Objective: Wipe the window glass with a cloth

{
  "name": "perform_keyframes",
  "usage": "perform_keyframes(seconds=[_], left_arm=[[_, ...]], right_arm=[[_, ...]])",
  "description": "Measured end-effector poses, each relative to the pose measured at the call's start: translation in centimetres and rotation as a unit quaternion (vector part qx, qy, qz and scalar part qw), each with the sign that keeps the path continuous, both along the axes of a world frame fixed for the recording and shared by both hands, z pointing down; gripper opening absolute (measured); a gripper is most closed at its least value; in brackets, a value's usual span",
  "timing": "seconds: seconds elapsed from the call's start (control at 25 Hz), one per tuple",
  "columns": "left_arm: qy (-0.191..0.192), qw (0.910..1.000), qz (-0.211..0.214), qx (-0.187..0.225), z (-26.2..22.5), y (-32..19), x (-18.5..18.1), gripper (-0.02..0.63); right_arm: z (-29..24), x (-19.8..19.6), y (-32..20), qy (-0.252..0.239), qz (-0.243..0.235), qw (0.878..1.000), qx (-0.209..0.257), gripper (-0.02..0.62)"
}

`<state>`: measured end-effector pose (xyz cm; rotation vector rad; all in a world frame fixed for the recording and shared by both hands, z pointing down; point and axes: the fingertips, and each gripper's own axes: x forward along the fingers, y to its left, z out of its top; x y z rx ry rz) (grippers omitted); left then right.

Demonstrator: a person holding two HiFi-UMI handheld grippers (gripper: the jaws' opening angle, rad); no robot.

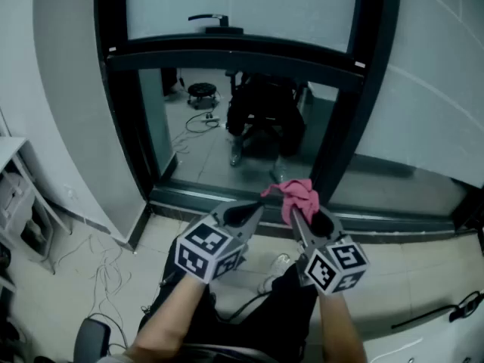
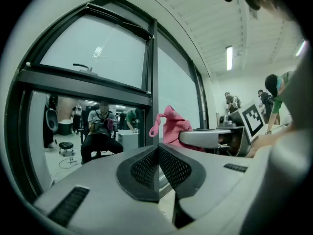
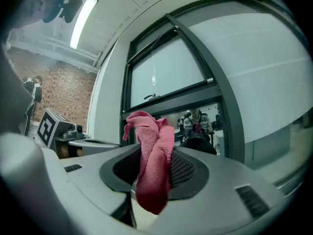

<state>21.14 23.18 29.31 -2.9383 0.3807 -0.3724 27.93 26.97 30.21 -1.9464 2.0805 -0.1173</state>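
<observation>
likely to go wrong first: scraping the window glass [image 1: 249, 131] with hard jaw tips instead of fabric. down to how little of the cloth [image 3: 152, 146] stands ahead of the jaws of the right gripper [image 3: 154, 155]: only a bunched tuft above and just forward of the tips, and a longer tail hanging below them. needs the tuft led in first, not the tips.

second risk: losing the cloth mid-stroke. pinched in one narrow fold only, so could drag out sideways once pressed flat and pulled across the pane, more so on meeting the dark frame [image 1: 227, 51] that crosses ahead of and above the jaws. could also catch the dangling tail on the lower sill and tug it free.

third, lesser: knocking into the left gripper [image 2: 157, 153], held close by to the left of the right jaws. closed as well, pads meeting along the middle with nothing between them, so of no help with the cloth as it stands.

as for the cloth: clamped between the right jaws, closed tight on its middle, pink folds spilling over the top of the pads and out beneath. not touching the glass yet; pane ahead of the jaws and clearly apart from them, by the look of the head view.
</observation>
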Motion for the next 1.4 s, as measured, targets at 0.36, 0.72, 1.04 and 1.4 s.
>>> perform_keyframes(seconds=[0.36,0.72,1.04,1.4], left_arm=[[0.008,0.9998,0.014,0.014,-1.6,-4.1,3.6,0.005],[0.015,0.9992,0.029,0.024,-2.3,-11.9,8.4,0.005],[0.015,0.9985,0.049,0.02,-2.3,-16.2,13.1,0.005],[0.012,0.997,0.075,0.012,-2.3,-18.7,17.9,0.005]], right_arm=[[-1.7,3.9,-2.9,-0.003,0.04,0.999,0.015,0.138],[-2.8,9.8,-10.0,-0.004,0.091,0.996,0.018,0.138],[-3.6,15.5,-14.1,-0.015,0.154,0.988,0.021,0.138],[-7.8,25.8,-16.7,-0.044,0.297,0.953,0.047,0.137]])
